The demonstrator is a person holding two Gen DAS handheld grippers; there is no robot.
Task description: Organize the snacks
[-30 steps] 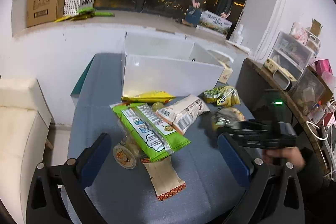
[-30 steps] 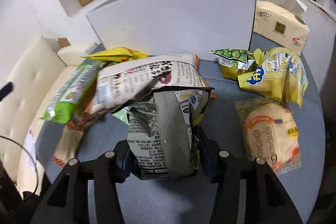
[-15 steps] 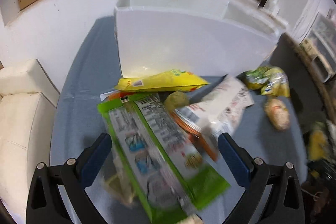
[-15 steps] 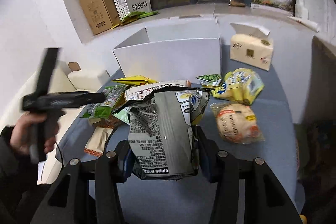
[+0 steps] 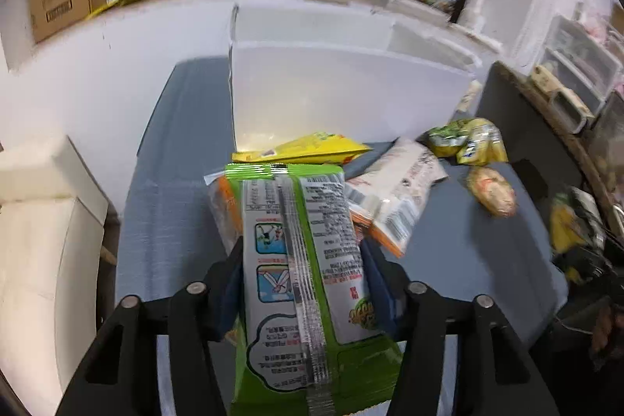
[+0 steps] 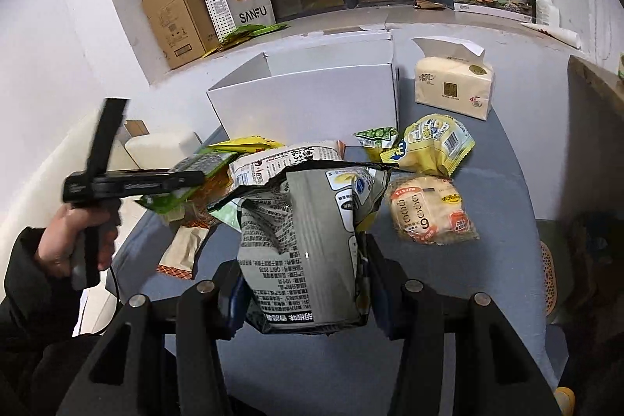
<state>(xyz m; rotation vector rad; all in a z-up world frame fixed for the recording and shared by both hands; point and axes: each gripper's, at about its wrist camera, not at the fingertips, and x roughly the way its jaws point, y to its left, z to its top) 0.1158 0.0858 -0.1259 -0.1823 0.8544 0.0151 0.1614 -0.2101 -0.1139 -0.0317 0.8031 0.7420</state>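
- White box (image 6: 308, 96) at far end of blue-grey table (image 6: 507, 182) is biggest thing & likely drop spot; open top, near wall faces both grippers. Risk: a bag carried low catches that wall/rim & folds instead of going in.
- Left gripper (image 5: 302, 283) clamped on green packet (image 5: 300, 260), jaws pressing its sides near the lower end; most of the pkt sticks out fwd. Risk: long, floppy overhang could sag, twist in the pads or drag the snacks under it.
- Right gripper (image 6: 306, 283) clamped on grey bag (image 6: 308, 244), held upright off the table; top edge looks torn open. Risk: tilting it toward the box may spill contents; thin foil may slip if squeezed unevenly.
- In the way: white printed bag (image 5: 394, 197) w/ orange pkt under it, and yellow packet (image 5: 300, 153) just in front of the box wall, both on the left's path.
- Right-side path: yellow-blue bag (image 6: 433, 143), small green pack (image 6: 376, 137), round bread pack (image 6: 427, 211) lie near the grey bag.
- Tissue pack (image 6: 454, 86) beside the box, not a snack; brown sachet (image 6: 181, 250) near the left edge, could get knocked off.
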